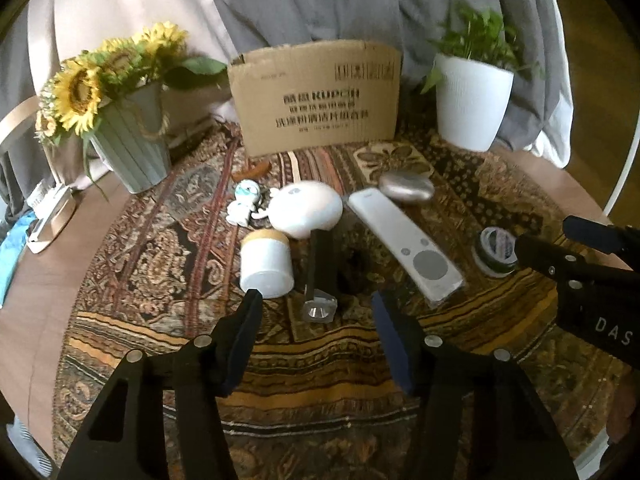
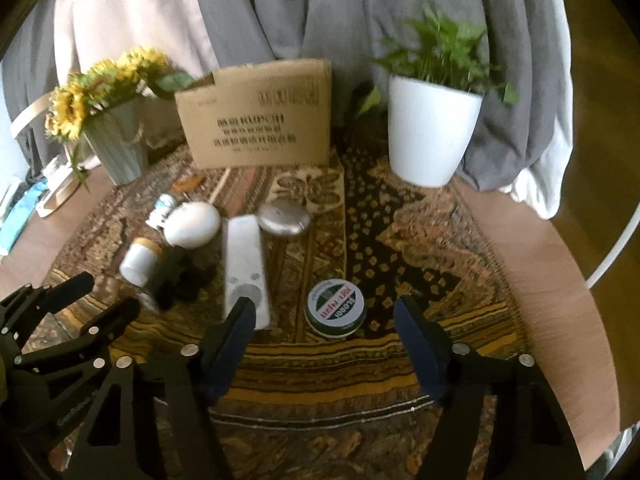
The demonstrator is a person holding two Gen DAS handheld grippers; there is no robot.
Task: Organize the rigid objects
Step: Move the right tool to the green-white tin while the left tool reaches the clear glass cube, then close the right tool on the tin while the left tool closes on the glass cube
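Small objects lie on a patterned cloth (image 1: 160, 248) before an open cardboard box (image 1: 320, 96): a white remote (image 1: 404, 244), a silver oval case (image 1: 406, 186), a white egg-shaped device (image 1: 306, 208), a white jar with a wooden lid (image 1: 266, 264), a small robot figure (image 1: 244, 202), a black stand with a clear base (image 1: 320, 280) and a round tin (image 2: 335, 307). My left gripper (image 1: 316, 312) is open and empty just short of the stand's base. My right gripper (image 2: 326, 320) is open and empty, with the tin between its fingertips' line.
A sunflower pot (image 1: 132, 144) stands back left and a white plant pot (image 1: 472, 100) back right. Grey fabric (image 1: 320, 0) hangs behind the box. The round wooden table's edge (image 2: 576, 288) shows on the right. The right gripper also shows in the left wrist view (image 1: 560, 244).
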